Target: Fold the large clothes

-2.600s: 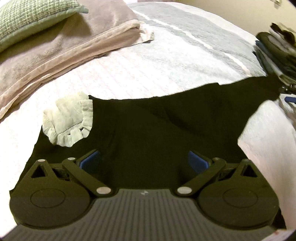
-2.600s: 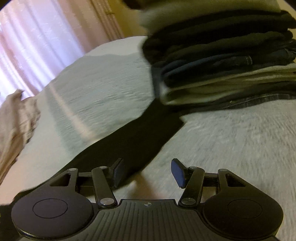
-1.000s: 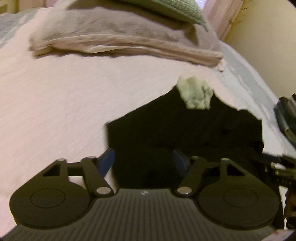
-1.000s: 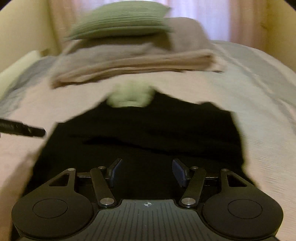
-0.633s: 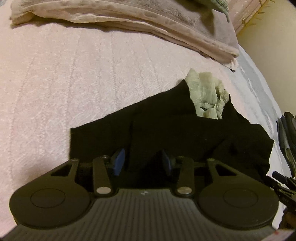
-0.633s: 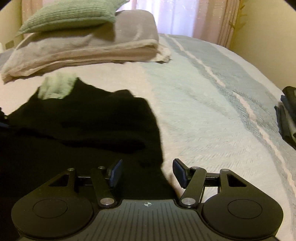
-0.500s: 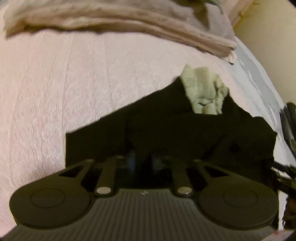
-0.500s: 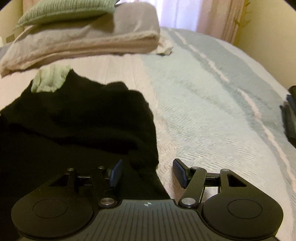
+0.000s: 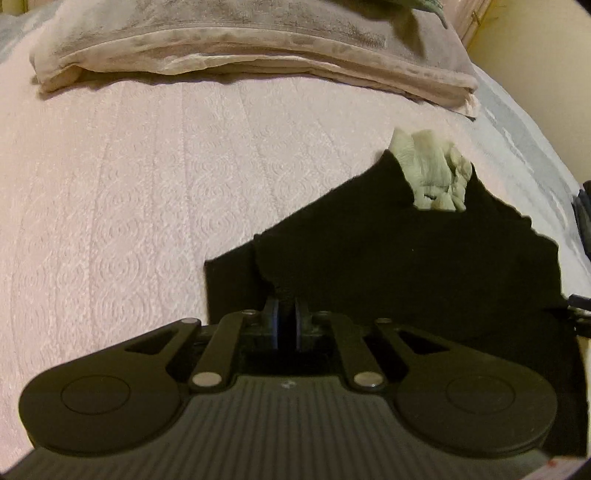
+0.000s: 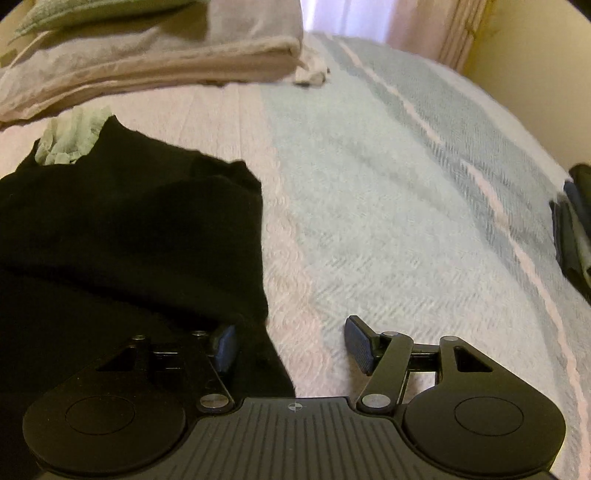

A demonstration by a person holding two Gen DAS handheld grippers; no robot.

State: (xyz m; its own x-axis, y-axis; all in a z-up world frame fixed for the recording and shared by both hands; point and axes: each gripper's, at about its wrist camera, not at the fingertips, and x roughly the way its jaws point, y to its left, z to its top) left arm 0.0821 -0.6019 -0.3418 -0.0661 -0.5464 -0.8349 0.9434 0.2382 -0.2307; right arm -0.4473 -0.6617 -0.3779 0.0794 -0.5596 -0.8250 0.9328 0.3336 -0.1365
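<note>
A black garment (image 9: 424, 266) with a pale green ruffled collar (image 9: 432, 177) lies partly folded on the bed. My left gripper (image 9: 286, 323) is shut on a fold of its black cloth near the left edge. In the right wrist view the same black garment (image 10: 129, 229) fills the left side, its collar (image 10: 70, 138) at the far left. My right gripper (image 10: 291, 345) stands open over the garment's right edge, the left finger above black cloth and the right finger above bare bedspread.
Pink textured bedspread (image 9: 110, 221) on the left, pale blue striped cover (image 10: 388, 203) on the right. Folded beige blankets (image 9: 240, 40) and a green pillow (image 10: 74, 11) lie at the bed's head. A stack of dark folded clothes (image 10: 576, 229) stands at the far right.
My left gripper has gone from open to shut, pinching the black cloth. My right gripper swung from the clothes stack to the garment's right edge and stays open.
</note>
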